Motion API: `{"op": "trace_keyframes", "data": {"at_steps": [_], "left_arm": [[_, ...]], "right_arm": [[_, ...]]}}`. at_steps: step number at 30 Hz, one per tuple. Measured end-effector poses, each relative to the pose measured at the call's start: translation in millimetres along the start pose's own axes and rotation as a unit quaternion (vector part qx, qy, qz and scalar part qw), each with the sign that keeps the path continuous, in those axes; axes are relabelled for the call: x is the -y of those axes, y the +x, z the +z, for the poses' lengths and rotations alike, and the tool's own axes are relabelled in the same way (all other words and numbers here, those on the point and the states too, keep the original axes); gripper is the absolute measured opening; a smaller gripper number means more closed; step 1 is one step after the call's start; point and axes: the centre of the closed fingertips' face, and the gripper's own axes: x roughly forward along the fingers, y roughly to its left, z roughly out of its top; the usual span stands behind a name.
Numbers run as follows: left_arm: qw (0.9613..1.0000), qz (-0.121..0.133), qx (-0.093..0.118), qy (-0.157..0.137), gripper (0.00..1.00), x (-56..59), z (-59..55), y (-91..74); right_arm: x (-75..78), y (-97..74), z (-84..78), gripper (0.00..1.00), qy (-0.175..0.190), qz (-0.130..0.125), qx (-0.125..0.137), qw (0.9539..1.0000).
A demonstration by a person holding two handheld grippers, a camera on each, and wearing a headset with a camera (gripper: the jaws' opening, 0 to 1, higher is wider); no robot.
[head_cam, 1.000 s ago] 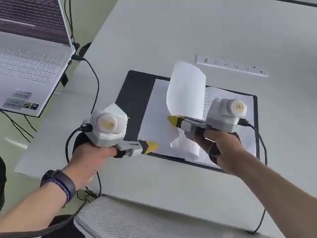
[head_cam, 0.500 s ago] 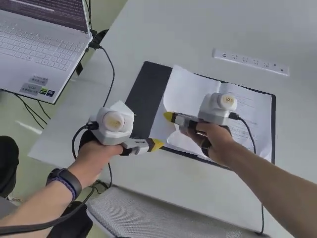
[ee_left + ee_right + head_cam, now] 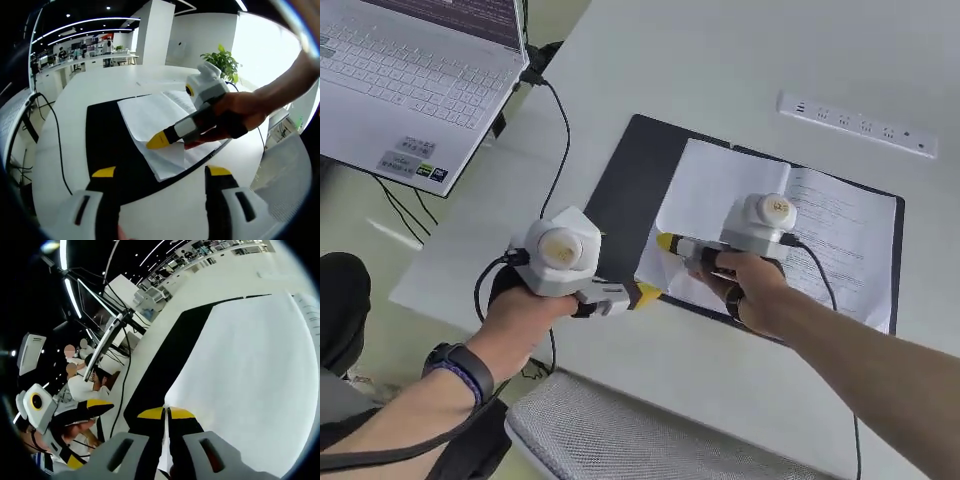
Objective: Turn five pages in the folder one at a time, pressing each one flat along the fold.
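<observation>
This is an open-plan office. A long white desk (image 3: 720, 50) carries a laptop (image 3: 415, 85) and a power strip (image 3: 858, 125). Behind it are more desks (image 3: 82, 62) under ceiling light strips (image 3: 75, 34), a white column (image 3: 155, 30) and a potted plant (image 3: 223, 61).

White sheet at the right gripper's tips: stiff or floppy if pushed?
Likely floppy: the white sheet is a single thin page. Probably light, since the right gripper, jaws shut at its edge, seems to hold it by a pinch. Pushed sideways it would probably buckle rather than slide on the black folder.

White table (image 3: 720, 60), black folder (image 3: 620, 190), power strip (image 3: 857, 125), cable (image 3: 566, 150)
</observation>
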Motion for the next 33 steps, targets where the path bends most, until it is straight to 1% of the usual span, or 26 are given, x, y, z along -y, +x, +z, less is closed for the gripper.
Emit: {"op": "trace_keyframes", "data": {"at_steps": [2, 5, 10, 13, 15, 17, 20, 22, 24, 25, 26, 30, 32, 33], "left_arm": [[1.0000, -0.001, -0.002, -0.002, 0.69, 1.1, -0.1, 0.4], [1.0000, -0.001, -0.001, -0.002, 0.69, 3.9, 2.3, 0.0], [1.0000, -0.002, -0.002, -0.001, 0.69, -0.1, -0.2, 7.1], [1.0000, -0.001, -0.002, -0.001, 0.68, -1.2, 0.1, 8.3], [1.0000, -0.002, -0.005, 0.002, 0.67, -1.9, -0.8, 9.4], [1.0000, 0.000, -0.007, 0.007, 0.66, -1.6, -0.1, 8.6], [1.0000, 0.003, -0.004, 0.006, 0.65, -4.2, 1.7, 10.2], [1.0000, 0.002, -0.004, 0.006, 0.63, -5.1, 2.9, 12.1], [1.0000, 0.002, -0.001, 0.004, 0.61, -5.8, 5.6, 14.3], [1.0000, -0.002, 0.003, -0.001, 0.60, -4.8, 8.1, 15.8], [1.0000, -0.004, 0.004, -0.005, 0.58, -2.5, 9.7, 15.4], [1.0000, -0.005, 0.003, -0.001, 0.54, -2.7, 12.2, 22.4], [1.0000, -0.007, 0.002, 0.003, 0.52, -0.8, 14.1, 24.1], [0.9999, -0.010, 0.002, 0.009, 0.51, 0.8, 15.2, 25.7]], "right_arm": [[1.5, 2.5, -2.1, 0.01, 0.005, -0.004, -0.001, 1.0000], [-0.9, 2.8, -1.4, 0.01, 0.010, -0.005, 0.003, 0.9999], [-3.3, 4.4, -1.1, 0.04, 0.015, -0.004, 0.005, 0.9999], [-7.6, 3.0, -1.4, 0.09, 0.014, 0.004, 0.004, 0.9999], [-9.3, 2.0, -2.0, 0.13, 0.004, 0.009, -0.001, 0.9999], [-12.4, -1.1, -1.6, 0.20, 0.002, 0.018, -0.001, 0.9998], [-18.2, -9.6, -2.2, 0.27, -0.009, 0.027, -0.002, 0.9996], [-21.6, -17.0, -3.0, 0.29, -0.019, 0.035, -0.006, 0.9992], [-21.4, -22.9, -0.9, 0.30, -0.029, 0.036, -0.002, 0.9989], [-21.1, -28.8, 1.1, 0.30, -0.035, 0.036, 0.001, 0.9987], [-20.2, -32.4, 2.5, 0.30, -0.039, 0.036, 0.003, 0.9986], [-11.0, -50.7, 10.6, 0.30, -0.053, 0.027, 0.014, 0.9982], [-4.8, -62.8, 15.9, 0.29, -0.060, 0.019, 0.024, 0.9977], [0.7, -69.4, 18.6, 0.28, -0.063, 0.015, 0.030, 0.9975]]}}
